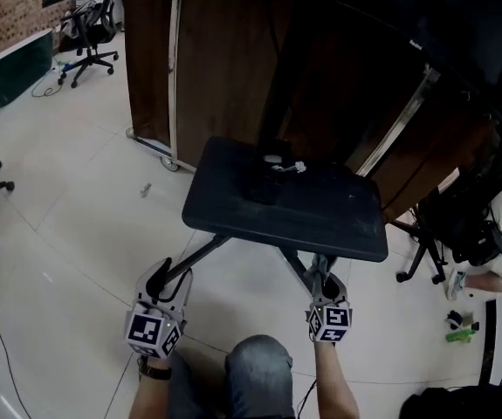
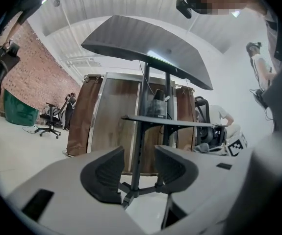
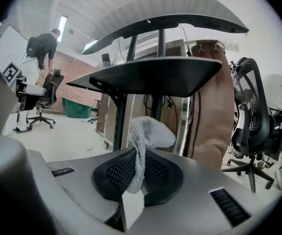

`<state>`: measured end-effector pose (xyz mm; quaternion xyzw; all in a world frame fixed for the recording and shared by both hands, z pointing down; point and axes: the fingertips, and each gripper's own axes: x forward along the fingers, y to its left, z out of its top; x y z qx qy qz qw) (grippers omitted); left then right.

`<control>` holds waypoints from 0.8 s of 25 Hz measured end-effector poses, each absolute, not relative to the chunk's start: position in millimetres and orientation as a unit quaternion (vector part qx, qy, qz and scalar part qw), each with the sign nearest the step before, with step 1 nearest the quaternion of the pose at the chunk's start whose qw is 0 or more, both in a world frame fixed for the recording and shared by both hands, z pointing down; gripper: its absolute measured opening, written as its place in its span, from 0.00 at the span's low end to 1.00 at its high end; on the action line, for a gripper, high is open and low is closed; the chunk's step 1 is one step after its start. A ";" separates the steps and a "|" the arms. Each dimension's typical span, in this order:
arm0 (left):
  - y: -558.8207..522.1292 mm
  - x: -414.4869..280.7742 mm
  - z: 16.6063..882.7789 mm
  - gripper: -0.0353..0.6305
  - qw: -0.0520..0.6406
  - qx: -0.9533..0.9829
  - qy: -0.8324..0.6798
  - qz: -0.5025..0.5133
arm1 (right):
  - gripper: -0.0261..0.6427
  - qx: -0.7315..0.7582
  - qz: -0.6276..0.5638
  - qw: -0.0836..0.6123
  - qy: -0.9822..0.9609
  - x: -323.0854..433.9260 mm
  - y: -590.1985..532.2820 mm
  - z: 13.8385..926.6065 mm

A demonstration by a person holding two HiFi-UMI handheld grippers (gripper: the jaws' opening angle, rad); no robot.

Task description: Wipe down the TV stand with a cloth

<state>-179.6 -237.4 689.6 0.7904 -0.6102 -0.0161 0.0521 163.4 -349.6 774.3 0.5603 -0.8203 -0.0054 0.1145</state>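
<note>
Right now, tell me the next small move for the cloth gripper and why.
Probably ease the right gripper forward and lay the cloth on the stand's leg: the cloth is clamped in its jaws, low beneath the shelf, apparently touching nothing.

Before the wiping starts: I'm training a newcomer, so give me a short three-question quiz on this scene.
1. True or false: the cloth is pinched in the right gripper.
2. The left gripper is: A shut on a cable; B open, empty; C shut on a sponge.
3. Is the cloth touching the TV stand shelf?
Key: 1 true; 2 B; 3 no, it sits lower.
</note>
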 end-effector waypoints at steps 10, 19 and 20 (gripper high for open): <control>-184.6 -214.5 808.2 0.35 0.060 0.774 -0.629 -0.040 | 0.08 0.556 -0.086 0.106 -0.820 110.8 -448.1 836.1; -167.5 -186.5 844.2 0.35 0.074 0.763 -0.642 -0.017 | 0.08 0.566 -0.051 0.123 -0.813 123.7 -525.3 889.2; -163.9 -183.3 847.4 0.35 0.074 0.763 -0.642 -0.012 | 0.08 0.565 -0.040 0.137 -0.812 126.9 -527.4 912.8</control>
